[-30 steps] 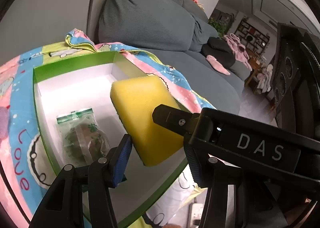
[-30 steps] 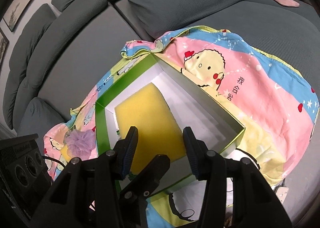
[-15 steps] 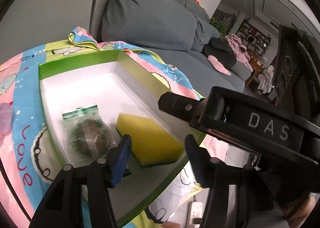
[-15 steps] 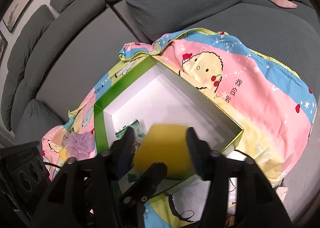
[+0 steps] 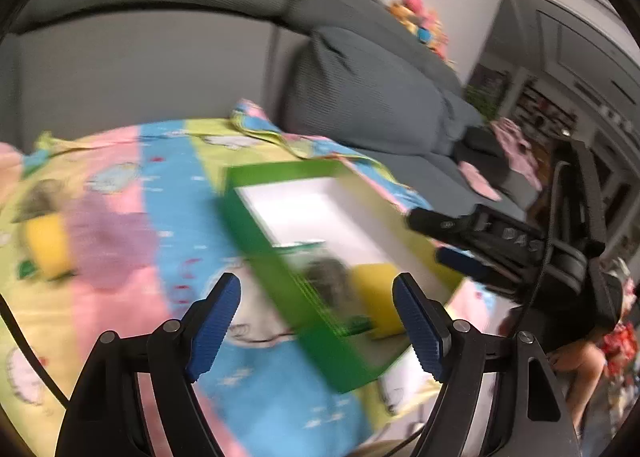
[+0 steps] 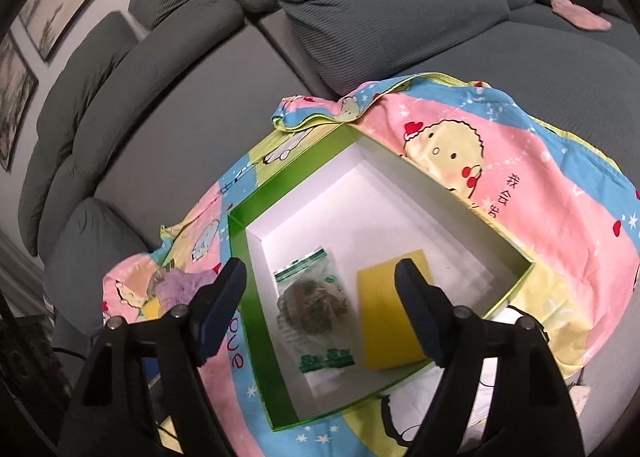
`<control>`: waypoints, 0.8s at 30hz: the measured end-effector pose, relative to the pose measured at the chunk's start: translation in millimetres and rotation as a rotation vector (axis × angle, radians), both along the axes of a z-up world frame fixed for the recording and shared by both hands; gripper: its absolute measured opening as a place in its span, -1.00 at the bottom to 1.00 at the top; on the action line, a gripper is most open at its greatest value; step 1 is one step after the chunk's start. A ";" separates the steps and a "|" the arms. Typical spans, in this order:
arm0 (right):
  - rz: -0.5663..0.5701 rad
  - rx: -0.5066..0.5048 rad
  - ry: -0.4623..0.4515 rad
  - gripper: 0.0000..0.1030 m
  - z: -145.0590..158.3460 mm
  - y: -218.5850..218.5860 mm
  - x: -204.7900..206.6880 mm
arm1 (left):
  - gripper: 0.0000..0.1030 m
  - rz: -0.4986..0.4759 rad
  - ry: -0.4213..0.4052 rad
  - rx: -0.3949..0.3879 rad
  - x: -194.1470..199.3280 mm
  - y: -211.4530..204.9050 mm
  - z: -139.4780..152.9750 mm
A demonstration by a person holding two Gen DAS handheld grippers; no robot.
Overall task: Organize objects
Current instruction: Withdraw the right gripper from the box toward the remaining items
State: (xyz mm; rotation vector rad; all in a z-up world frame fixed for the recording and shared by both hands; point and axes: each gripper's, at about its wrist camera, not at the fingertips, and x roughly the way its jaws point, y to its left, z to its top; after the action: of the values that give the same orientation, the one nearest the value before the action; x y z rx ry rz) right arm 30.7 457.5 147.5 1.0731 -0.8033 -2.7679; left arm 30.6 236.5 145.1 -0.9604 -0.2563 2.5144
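Note:
A green box (image 6: 256, 197) with a white inside lies on a cartoon blanket (image 6: 540, 177) on the grey sofa. In it lie a yellow sponge (image 6: 386, 317) and a clear snack packet with green print (image 6: 316, 305), side by side. My right gripper (image 6: 320, 293) is open and empty above the box. My left gripper (image 5: 316, 305) is open and empty; its view is blurred, with the box (image 5: 280, 177) and the sponge (image 5: 374, 285) ahead. The right gripper (image 5: 464, 257) shows at the right of the left wrist view.
A purple bath pouf (image 6: 180, 285) lies on the blanket left of the box, seen also in the left wrist view (image 5: 108, 245) next to a yellow object (image 5: 44, 245). Grey sofa cushions (image 6: 380, 5) stand behind. A pink item (image 6: 580, 15) lies on the sofa far right.
The yellow sponge dropped from the right gripper into the box and lies flat beside the packet. The left gripper has swung left and back, blurring its view. The right gripper pulled back.

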 end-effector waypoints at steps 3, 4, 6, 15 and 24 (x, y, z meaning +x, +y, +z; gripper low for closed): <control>0.028 0.002 0.010 0.53 2.4 -11.2 -2.4 | 0.53 0.077 0.001 -0.021 4.5 -27.9 -1.7; 0.035 0.002 0.013 0.57 3.1 -14.9 -3.7 | 0.53 0.100 -0.007 -0.025 5.4 -37.4 -3.2; 0.057 -0.005 0.023 0.71 4.8 -25.9 -5.9 | 0.53 0.135 -0.021 -0.035 7.9 -54.0 -5.6; 0.403 -0.238 0.193 0.99 23.7 -98.8 -5.6 | 0.53 0.279 -0.019 -0.191 28.9 -109.2 -14.3; 0.387 0.051 0.054 0.99 -17.0 -196.3 -39.6 | 0.54 0.489 -0.087 -0.024 41.3 -198.4 -43.9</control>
State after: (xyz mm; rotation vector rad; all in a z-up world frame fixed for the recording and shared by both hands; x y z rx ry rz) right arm -9.0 261.2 130.5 1.0298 -0.4613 -2.4873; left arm 71.9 38.1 101.1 -1.1285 -0.5474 2.9181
